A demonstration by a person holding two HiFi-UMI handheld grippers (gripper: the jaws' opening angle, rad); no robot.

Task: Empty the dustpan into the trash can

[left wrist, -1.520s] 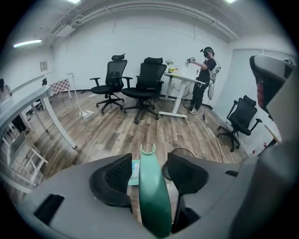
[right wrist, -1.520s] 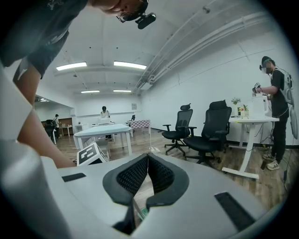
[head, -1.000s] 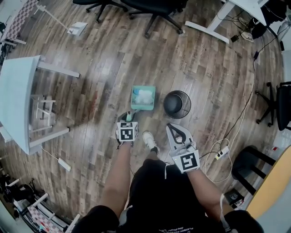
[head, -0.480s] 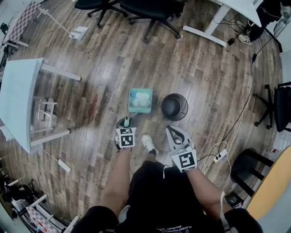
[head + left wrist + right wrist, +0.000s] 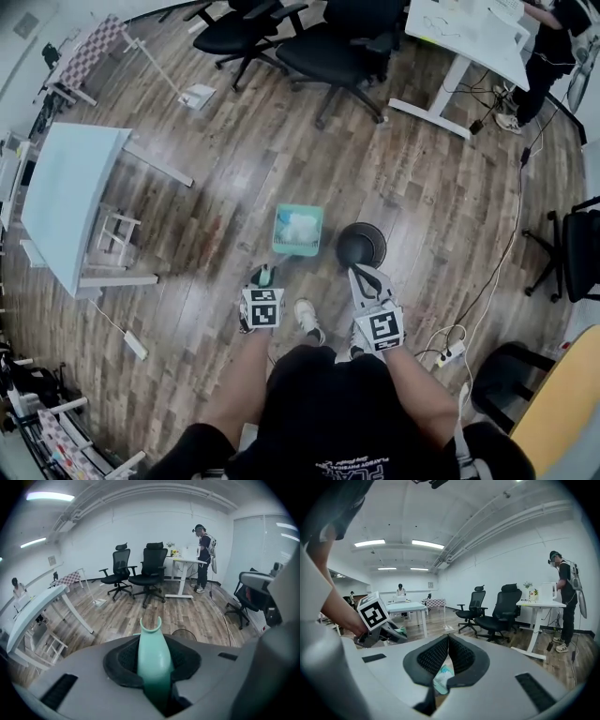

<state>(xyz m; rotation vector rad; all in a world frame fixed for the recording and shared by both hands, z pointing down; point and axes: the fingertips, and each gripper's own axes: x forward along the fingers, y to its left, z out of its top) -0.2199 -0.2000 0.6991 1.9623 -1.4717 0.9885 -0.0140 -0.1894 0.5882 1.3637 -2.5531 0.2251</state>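
We hold the left gripper (image 5: 263, 276) close in front of us, and its jaws have just been closing; they are now clamped on the mint green handle (image 5: 153, 656) of the dustpan (image 5: 298, 232). The handle stands up between the two black pads and ends in a small fork beyond them. The right gripper (image 5: 360, 272) is just beside the left one, on its right. Its jaws are pressed together at the tips and carry nothing.

Ahead of the left gripper, the pan part of the dustpan holds pale scraps (image 5: 300, 225). Directly ahead of the right gripper's tips stands the round black trash can (image 5: 362, 244), near the right edge of the dustpan. We cannot tell if the two touch.

Far to the left of the left gripper is a white table (image 5: 66, 202). Well beyond both grippers stand black office chairs (image 5: 339, 49), and further to the right a person (image 5: 204, 555) stands at a white desk (image 5: 469, 33).
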